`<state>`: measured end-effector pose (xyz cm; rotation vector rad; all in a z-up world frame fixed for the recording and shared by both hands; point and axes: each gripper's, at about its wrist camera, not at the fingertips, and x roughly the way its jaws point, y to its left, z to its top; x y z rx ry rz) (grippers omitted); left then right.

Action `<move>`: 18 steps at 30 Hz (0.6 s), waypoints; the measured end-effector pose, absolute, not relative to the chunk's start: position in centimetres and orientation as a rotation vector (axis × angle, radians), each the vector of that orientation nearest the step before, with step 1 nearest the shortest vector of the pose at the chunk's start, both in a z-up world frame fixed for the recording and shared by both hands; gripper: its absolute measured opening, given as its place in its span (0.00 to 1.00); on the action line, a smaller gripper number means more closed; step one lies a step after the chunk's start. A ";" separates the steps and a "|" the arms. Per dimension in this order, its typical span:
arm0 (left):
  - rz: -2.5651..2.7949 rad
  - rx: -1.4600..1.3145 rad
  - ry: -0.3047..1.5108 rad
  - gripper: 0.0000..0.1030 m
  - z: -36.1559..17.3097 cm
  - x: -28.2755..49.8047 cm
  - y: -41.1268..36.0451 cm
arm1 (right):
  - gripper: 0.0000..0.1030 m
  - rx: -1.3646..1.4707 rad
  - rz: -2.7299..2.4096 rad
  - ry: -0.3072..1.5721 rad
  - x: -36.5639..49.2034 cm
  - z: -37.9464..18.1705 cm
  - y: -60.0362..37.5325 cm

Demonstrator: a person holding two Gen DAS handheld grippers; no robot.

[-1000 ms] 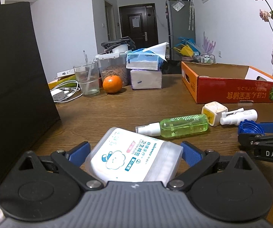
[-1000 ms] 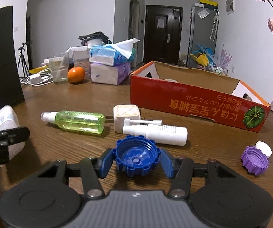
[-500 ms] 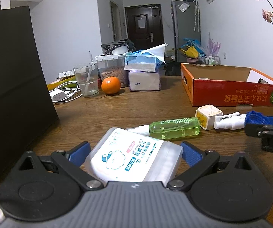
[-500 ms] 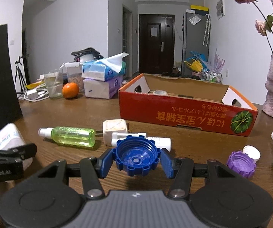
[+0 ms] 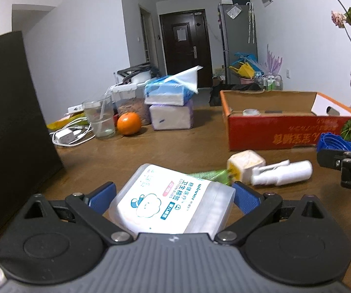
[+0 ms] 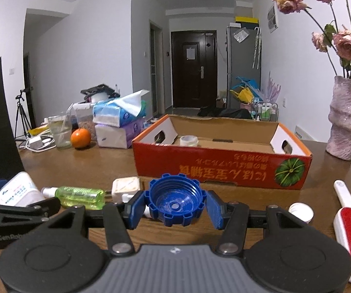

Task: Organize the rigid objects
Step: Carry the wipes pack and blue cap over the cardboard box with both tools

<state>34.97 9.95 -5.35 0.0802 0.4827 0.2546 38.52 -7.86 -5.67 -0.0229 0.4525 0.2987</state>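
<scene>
My left gripper point(image 5: 173, 195) is shut on a white cotton-bud box point(image 5: 173, 200) and holds it above the wooden table. My right gripper point(image 6: 174, 207) is shut on a blue ridged cap point(image 6: 174, 203), lifted above the table in front of the red cardboard box point(image 6: 222, 168). The red box point(image 5: 288, 131) holds a tape roll point(image 6: 188, 141). A green spray bottle point(image 6: 80, 196), a cream cube point(image 6: 126, 187) and a white spray bottle point(image 5: 281, 172) lie on the table between the grippers and the box.
A black bag point(image 5: 11, 122) stands at the left. A glass point(image 5: 99, 118), an orange point(image 5: 128, 123), tissue packs point(image 5: 170, 107) and a charger point(image 5: 65, 135) sit at the back. A vase point(image 6: 346, 119), a lint brush point(image 6: 349, 227) and a white cap point(image 6: 300, 212) are at the right.
Both grippers have risen from the table with their objects and moved forward toward the red box. The purple cap is no longer in the right wrist view.
</scene>
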 end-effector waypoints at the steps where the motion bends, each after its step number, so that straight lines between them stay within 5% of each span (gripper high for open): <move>1: 0.252 0.077 0.479 0.99 -5.1 35.2 9.5 | 0.52 -0.023 0.296 0.448 38.6 -5.5 -8.1; 18: 0.240 0.035 0.448 0.99 -3.1 40.4 3.5 | 0.52 0.001 0.213 0.407 41.7 -2.7 -13.6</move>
